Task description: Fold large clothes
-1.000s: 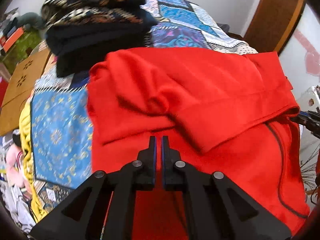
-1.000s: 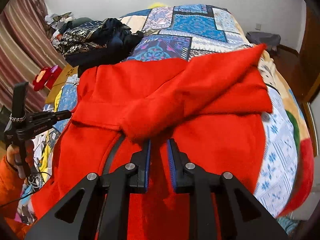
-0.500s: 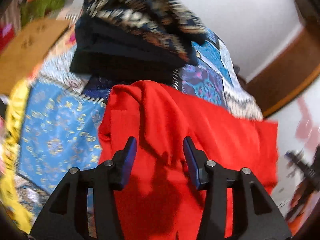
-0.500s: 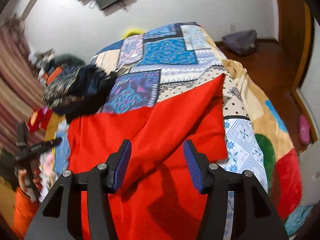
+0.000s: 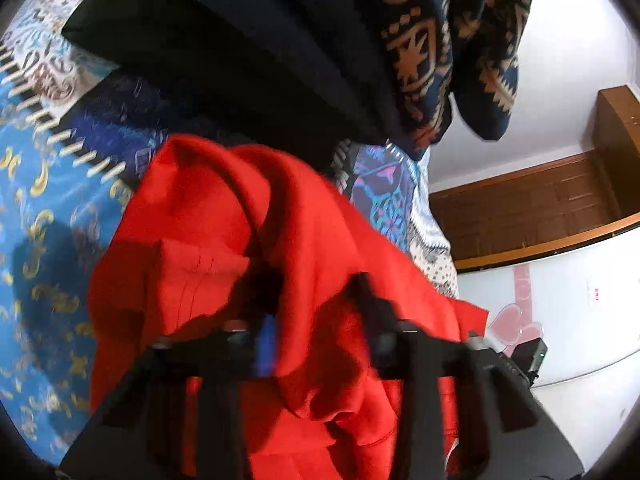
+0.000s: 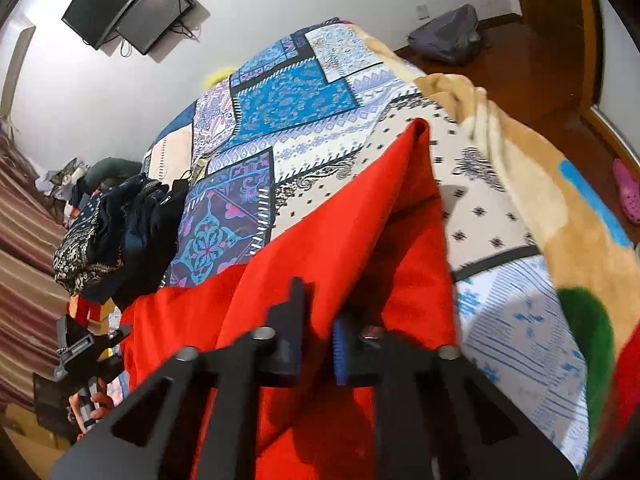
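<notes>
Red garment (image 5: 304, 248) lies on the bed, bunched in folds near the quilt's (image 5: 44, 208) left edge. Left wrist view: left gripper (image 5: 316, 304) is low over the folds, jaws closing with a thick ridge of red cloth between them. Frame is blurred; fingers (image 5: 264, 332) look apart either side of the ridge, so I can't confirm the pads are pressing yet. Just beyond the garment sits a pile of dark clothes (image 5: 248, 52), with a patterned navy piece (image 5: 448, 40) on top, hanging over its edge. Wooden door (image 5: 532, 208) in the background right.

Right wrist view: garment (image 6: 352, 216) runs to a peaked corner toward the bed's right edge, over the quilt (image 6: 288, 100). Right gripper (image 6: 316, 312) jaws nearly together, pinching a fold of the red cloth between the pads. Beige blanket (image 6: 532, 144) hangs over the right edge. Dark clothes (image 6: 116, 232) at the left edge. Far left, a hand (image 6: 90, 404) holds the left gripper (image 6: 88, 348). Wall screen (image 6: 128, 8) above.
</notes>
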`<state>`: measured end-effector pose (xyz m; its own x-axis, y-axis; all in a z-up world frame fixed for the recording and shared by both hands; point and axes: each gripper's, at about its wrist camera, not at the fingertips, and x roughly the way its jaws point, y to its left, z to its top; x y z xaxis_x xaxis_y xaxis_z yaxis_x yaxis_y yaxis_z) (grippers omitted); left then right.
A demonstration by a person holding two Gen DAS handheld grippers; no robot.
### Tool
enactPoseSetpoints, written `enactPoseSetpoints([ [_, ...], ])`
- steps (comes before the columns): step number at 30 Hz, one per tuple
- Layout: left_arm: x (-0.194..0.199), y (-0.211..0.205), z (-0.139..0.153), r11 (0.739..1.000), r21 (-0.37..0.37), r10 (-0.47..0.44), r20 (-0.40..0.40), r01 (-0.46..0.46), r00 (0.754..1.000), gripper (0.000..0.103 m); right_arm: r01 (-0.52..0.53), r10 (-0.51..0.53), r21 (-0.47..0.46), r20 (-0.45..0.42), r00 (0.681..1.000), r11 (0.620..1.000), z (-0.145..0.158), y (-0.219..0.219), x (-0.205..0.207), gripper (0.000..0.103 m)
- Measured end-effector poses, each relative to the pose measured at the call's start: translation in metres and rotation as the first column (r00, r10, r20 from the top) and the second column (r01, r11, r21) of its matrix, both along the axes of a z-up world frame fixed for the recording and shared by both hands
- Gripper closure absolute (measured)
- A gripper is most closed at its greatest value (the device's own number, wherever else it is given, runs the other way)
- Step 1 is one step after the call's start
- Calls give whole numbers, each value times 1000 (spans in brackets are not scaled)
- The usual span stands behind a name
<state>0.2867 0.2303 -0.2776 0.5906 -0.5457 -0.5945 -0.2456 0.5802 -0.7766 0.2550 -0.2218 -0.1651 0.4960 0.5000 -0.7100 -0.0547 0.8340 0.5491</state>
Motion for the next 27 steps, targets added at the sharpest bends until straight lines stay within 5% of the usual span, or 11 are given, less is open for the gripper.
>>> enactPoseSetpoints([
  [3, -5, 1, 19, 997, 75, 23, 48, -27, 999, 98, -25, 26, -21, 39, 999, 999, 10, 1, -2, 100],
  [7, -19, -11, 66, 958, 285, 6, 116, -39, 993, 99, -25, 34, -73, 130, 991, 997, 41, -2, -13, 100],
  [13, -43, -36, 113, 782, 618, -7, 130, -76, 992, 99, 5, 17, -133, 167, 986, 991, 58, -14, -25, 100],
  [18, -62, -4, 87, 687, 716, 122, 48, -119, 991, 98, 57, -40, -163, 108, 993, 985, 33, -27, -26, 100],
  [21, -74, 18, 63, 693, 715, 174, -49, -87, 984, 98, 90, -73, -219, 84, 994, 972, 25, -37, -35, 100],
  [27, -97, 21, 69, 739, 672, 127, -73, -46, 989, 94, 70, -51, -243, 85, 995, 967, 43, -47, -54, 99],
])
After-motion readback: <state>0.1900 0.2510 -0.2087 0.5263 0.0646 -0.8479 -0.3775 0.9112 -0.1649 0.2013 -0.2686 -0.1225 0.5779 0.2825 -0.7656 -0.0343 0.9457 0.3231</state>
